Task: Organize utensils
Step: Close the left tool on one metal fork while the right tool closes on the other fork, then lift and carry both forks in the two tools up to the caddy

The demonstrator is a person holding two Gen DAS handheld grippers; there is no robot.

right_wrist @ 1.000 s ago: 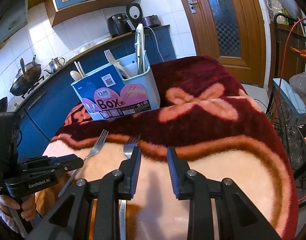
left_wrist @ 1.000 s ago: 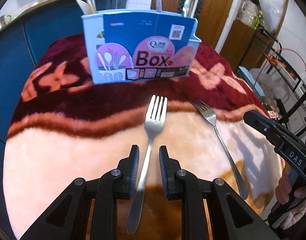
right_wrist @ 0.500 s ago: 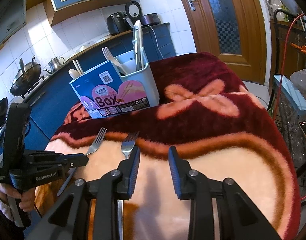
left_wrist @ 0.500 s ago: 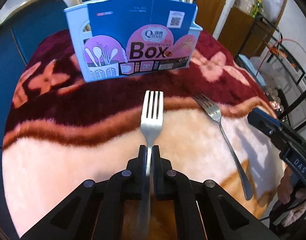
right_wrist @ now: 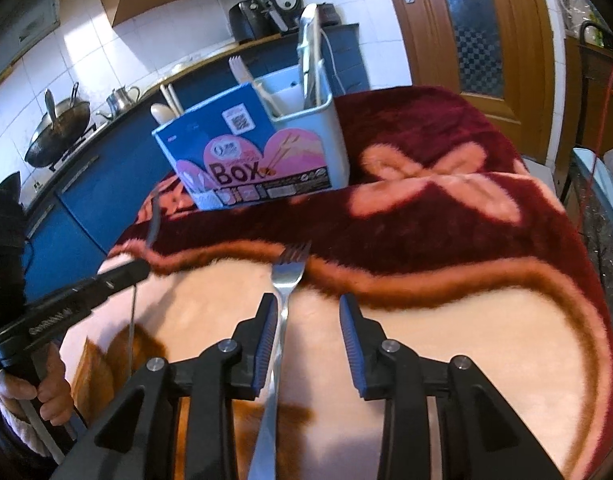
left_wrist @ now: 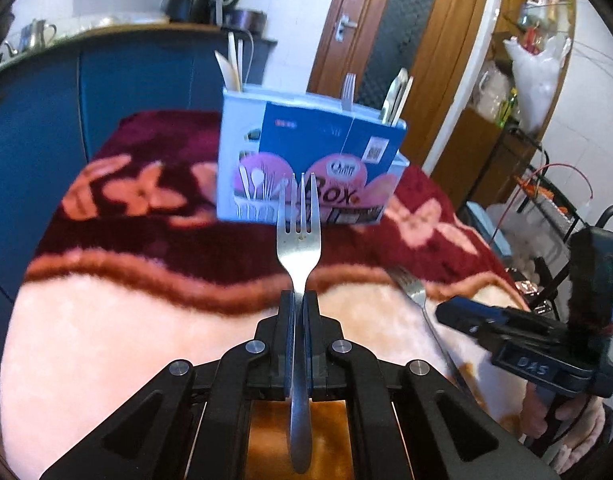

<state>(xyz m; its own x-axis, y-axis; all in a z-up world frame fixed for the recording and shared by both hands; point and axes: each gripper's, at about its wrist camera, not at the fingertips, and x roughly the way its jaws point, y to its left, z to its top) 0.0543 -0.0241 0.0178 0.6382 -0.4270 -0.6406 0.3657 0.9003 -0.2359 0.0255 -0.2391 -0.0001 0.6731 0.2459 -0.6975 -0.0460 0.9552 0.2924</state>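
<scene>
My left claw pinches fork by thin neck, could swivel; right claw gapes w/ 2nd fork loose inside, may snag blanket.

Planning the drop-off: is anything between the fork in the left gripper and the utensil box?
Nothing visible. The left gripper is shut on the fork; only bare blanket lies before the utensil box, whose label faces it.
</scene>
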